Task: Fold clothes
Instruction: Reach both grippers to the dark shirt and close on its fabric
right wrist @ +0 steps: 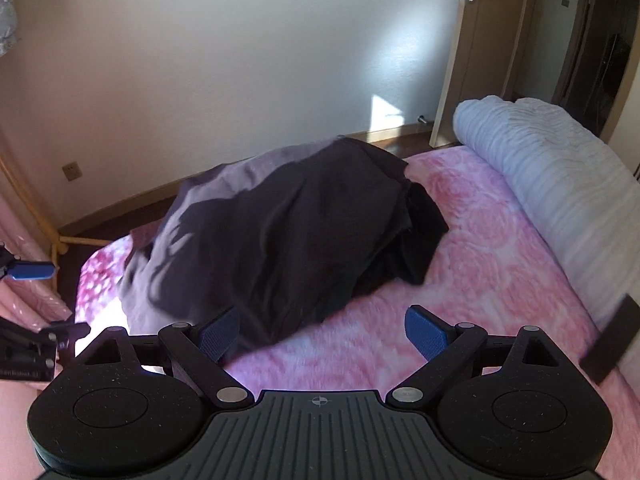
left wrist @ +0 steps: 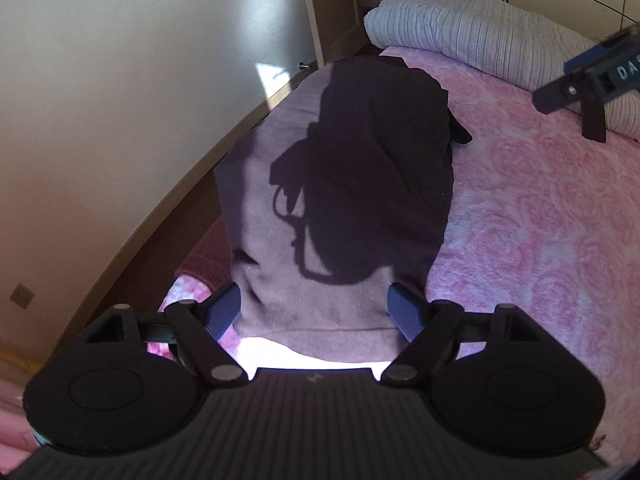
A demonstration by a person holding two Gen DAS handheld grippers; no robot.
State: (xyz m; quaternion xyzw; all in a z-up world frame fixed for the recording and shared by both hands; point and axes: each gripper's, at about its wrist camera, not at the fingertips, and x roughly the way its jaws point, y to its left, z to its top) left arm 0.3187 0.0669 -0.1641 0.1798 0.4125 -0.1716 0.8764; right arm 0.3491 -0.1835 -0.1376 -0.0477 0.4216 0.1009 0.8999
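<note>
Mauve garment (left wrist: 320,208) heaped on pink bedspread (left wrist: 540,240), near rolled duvet (left wrist: 480,28). L gripper (left wrist: 316,312) spread wide at hem, R gripper (right wrist: 322,332) wide, nothing held. Risk: multiple layers pinched, fold bunched.
</note>
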